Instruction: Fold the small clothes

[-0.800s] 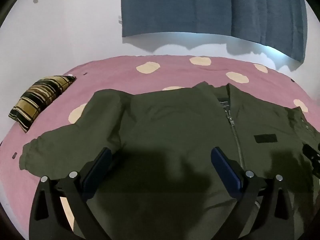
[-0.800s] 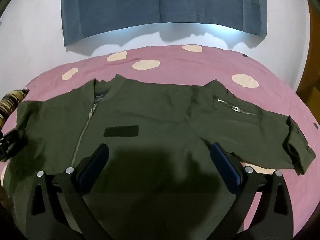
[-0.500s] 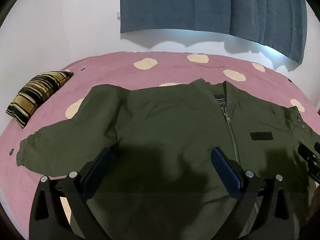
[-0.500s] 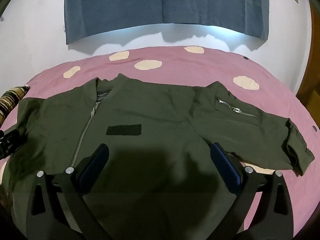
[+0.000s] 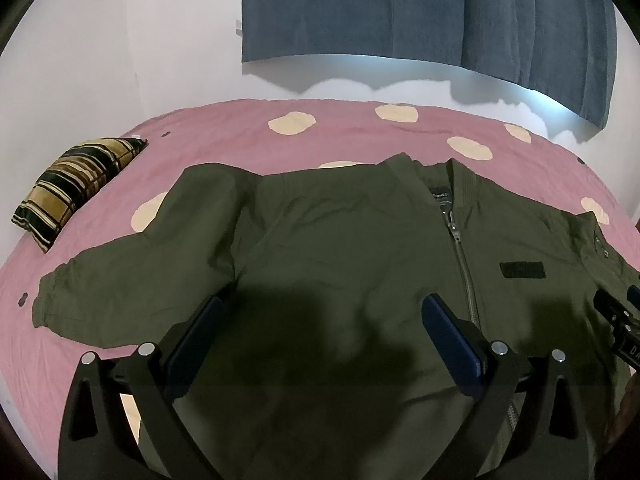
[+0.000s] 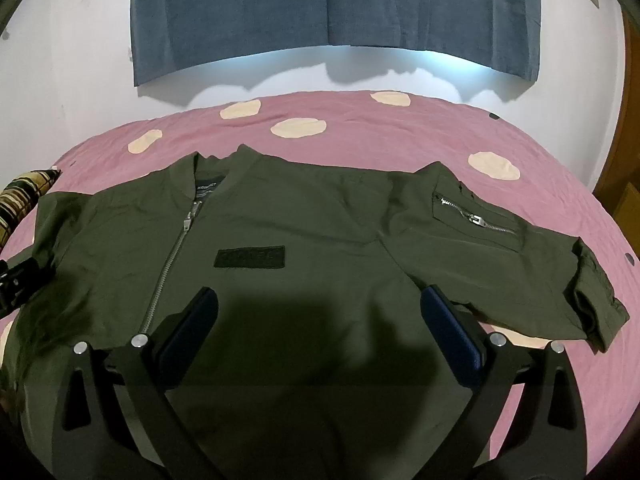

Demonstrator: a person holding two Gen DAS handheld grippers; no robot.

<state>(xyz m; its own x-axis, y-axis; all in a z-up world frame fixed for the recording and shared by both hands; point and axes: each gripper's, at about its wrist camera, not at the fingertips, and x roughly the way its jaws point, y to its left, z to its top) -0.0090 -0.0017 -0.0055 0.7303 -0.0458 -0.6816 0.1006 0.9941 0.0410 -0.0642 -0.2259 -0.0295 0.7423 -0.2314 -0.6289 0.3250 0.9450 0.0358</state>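
An olive green zip jacket [image 5: 340,248] lies flat, front up, on a pink bed; it also shows in the right wrist view [image 6: 312,240]. Its left sleeve [image 5: 120,280] stretches out left, its right sleeve [image 6: 520,256] with a zip pocket stretches out right. My left gripper [image 5: 324,308] is open and empty, held above the jacket's left chest. My right gripper [image 6: 318,300] is open and empty, held above the right chest below the black patch [image 6: 250,258]. The right gripper also shows at the right edge of the left wrist view [image 5: 620,320].
The pink bedsheet [image 5: 240,136] with cream dots covers the bed. A striped pillow [image 5: 76,188] lies at the far left. A white wall with a blue curtain [image 6: 332,12] stands behind. A wooden door [image 6: 628,160] is at the right.
Both grippers have pulled back or risen slightly, so the jacket sits a little lower and smaller in each view. The jacket has not moved.
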